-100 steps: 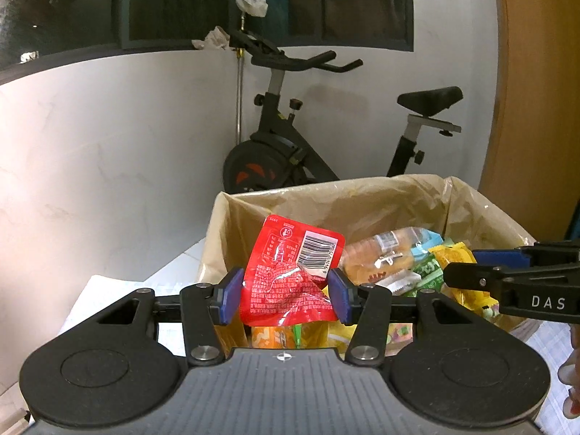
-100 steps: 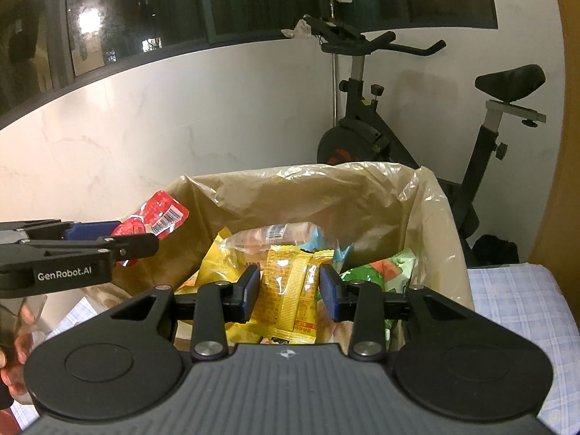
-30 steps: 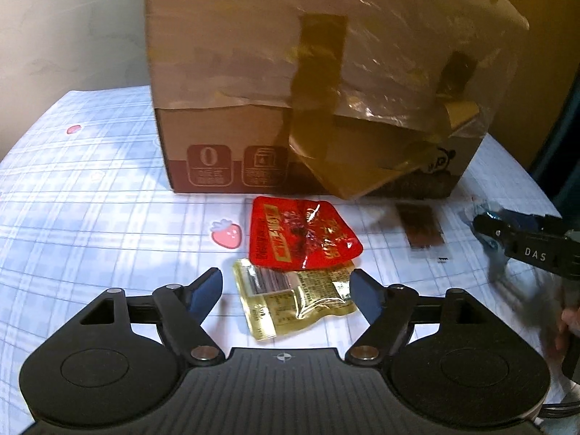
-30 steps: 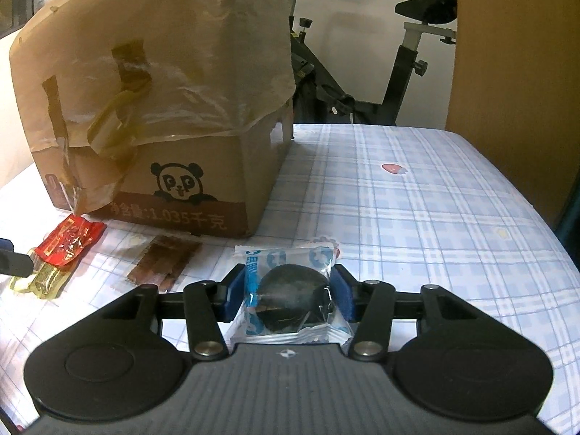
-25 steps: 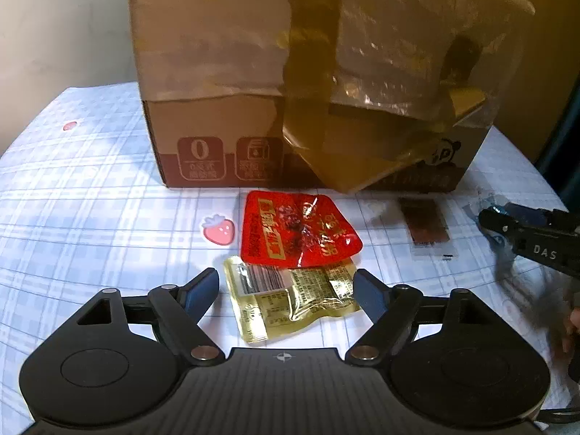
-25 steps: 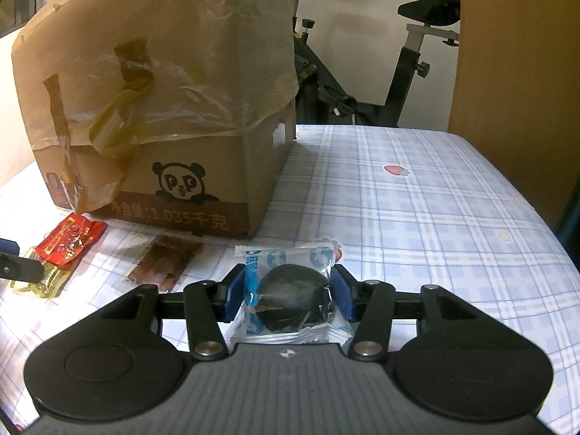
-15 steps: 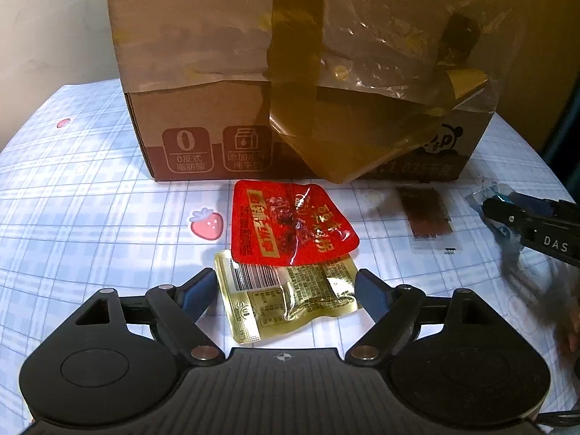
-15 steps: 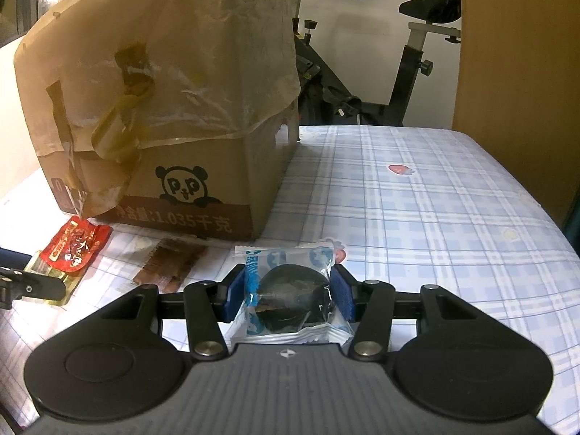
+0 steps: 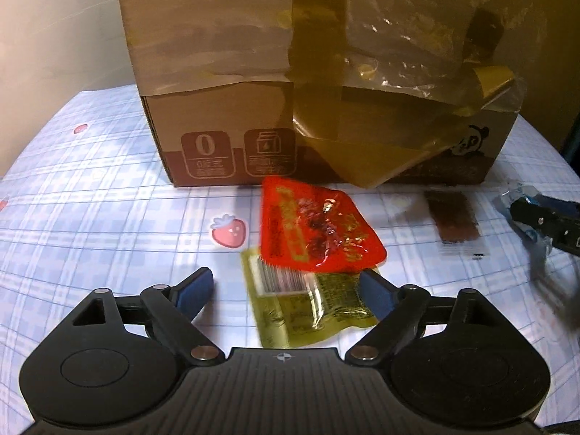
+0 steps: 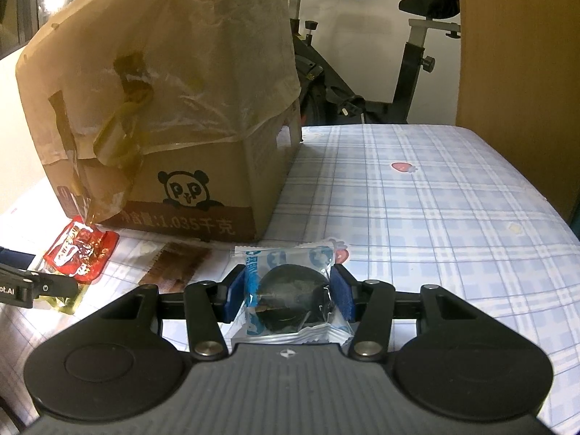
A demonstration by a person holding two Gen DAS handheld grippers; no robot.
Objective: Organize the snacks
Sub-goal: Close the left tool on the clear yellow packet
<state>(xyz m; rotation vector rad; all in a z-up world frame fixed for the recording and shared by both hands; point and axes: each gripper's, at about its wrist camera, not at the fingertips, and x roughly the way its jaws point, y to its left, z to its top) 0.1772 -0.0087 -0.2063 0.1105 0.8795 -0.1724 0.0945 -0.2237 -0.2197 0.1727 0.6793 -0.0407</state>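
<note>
A red snack packet (image 9: 319, 228) lies on the checked tablecloth, overlapping a yellow-green packet (image 9: 308, 311). My left gripper (image 9: 284, 279) hovers over the pair with its jaws opening; the yellow-green packet lies between the fingers, not pressed. A brown packet (image 9: 453, 217) lies to the right. In the right wrist view my right gripper (image 10: 288, 282) is shut on a clear cookie packet (image 10: 290, 290) with a dark round cookie, low over the cloth. The red packet (image 10: 78, 250) and brown packet (image 10: 177, 264) show at left there.
A tall cardboard box (image 9: 217, 72) lined with a plastic bag stands just behind the packets. The right gripper (image 9: 543, 217) shows blurred at the right edge of the left wrist view. An exercise bike (image 10: 362, 72) and a wooden panel (image 10: 518, 54) stand beyond the table.
The red packet, held over the box earlier, now lies on the cloth. My left gripper's jaws have spread wider and sunk closer to the packets. The right gripper keeps still, shut on the cookie packet.
</note>
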